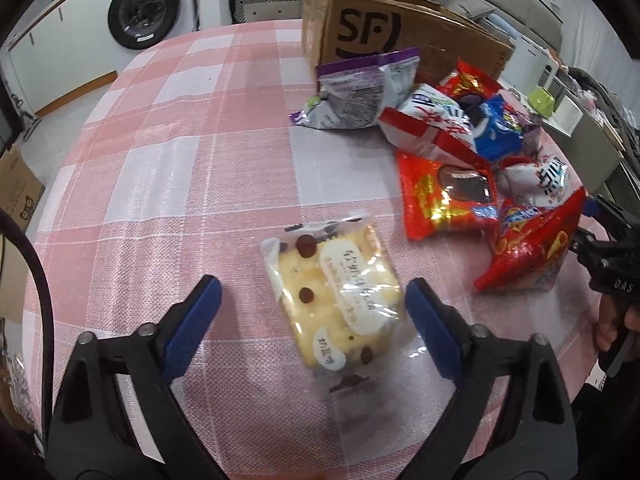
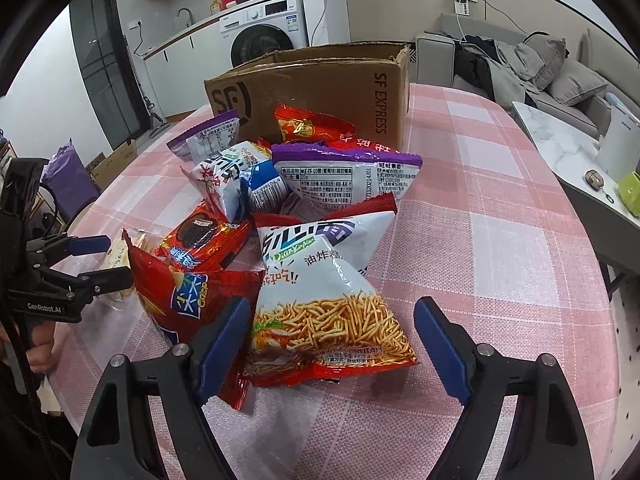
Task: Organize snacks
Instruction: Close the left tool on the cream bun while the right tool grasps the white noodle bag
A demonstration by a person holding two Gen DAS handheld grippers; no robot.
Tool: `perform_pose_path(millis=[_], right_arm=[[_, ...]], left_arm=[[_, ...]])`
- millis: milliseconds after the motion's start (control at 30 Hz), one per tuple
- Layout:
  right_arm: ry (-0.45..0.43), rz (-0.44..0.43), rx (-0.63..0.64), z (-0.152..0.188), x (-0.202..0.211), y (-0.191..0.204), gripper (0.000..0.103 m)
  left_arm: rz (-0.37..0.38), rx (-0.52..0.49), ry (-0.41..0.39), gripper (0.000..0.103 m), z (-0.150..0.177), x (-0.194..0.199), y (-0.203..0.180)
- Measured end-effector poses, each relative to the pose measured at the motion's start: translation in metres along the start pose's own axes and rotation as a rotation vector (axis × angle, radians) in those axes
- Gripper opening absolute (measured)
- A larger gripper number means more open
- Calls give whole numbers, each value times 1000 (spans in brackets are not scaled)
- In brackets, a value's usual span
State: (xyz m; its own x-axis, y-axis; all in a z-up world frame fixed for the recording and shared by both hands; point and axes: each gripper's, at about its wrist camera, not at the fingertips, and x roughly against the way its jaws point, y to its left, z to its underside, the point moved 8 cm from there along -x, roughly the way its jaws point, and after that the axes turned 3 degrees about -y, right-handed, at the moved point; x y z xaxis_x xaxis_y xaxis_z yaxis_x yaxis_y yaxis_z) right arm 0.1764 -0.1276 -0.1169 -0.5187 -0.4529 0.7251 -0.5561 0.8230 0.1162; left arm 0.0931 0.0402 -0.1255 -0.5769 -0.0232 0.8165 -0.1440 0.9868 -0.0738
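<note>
While both claws gape empty, left claw [image 1: 312, 320] flanking glossy cracker packet [image 1: 334, 300], right claw [image 2: 332, 348] flanking crinkly noodle-snack bag [image 2: 328, 312]

A woven, matt pink-checked tablecloth [image 1: 168, 184] carries glossy crinkled foil-plastic snack bags [image 2: 328, 304], a clear shiny film-wrapped cracker pack [image 1: 332, 292], and a matt, rough brown cardboard box [image 2: 320, 92] with creased edges.

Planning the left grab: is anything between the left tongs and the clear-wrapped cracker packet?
Nothing visible. The open left tongs already straddle the clear-wrapped cracker packet, which lies alone on the pink checked tablecloth.
</note>
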Motion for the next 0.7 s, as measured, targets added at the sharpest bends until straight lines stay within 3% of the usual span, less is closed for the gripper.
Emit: perform_pose_path(millis=[100, 367, 700], right_arm=[[-1, -9, -3, -1, 0, 1, 81], [-12, -38, -40, 0, 7, -3, 66], [-59, -47, -32, 7, 22, 0, 57]], left_arm=[[43, -45, -20, 60, 0, 4, -10], [72, -53, -70, 59, -2, 7, -18], [104, -36, -140, 59, -7, 23, -25]])
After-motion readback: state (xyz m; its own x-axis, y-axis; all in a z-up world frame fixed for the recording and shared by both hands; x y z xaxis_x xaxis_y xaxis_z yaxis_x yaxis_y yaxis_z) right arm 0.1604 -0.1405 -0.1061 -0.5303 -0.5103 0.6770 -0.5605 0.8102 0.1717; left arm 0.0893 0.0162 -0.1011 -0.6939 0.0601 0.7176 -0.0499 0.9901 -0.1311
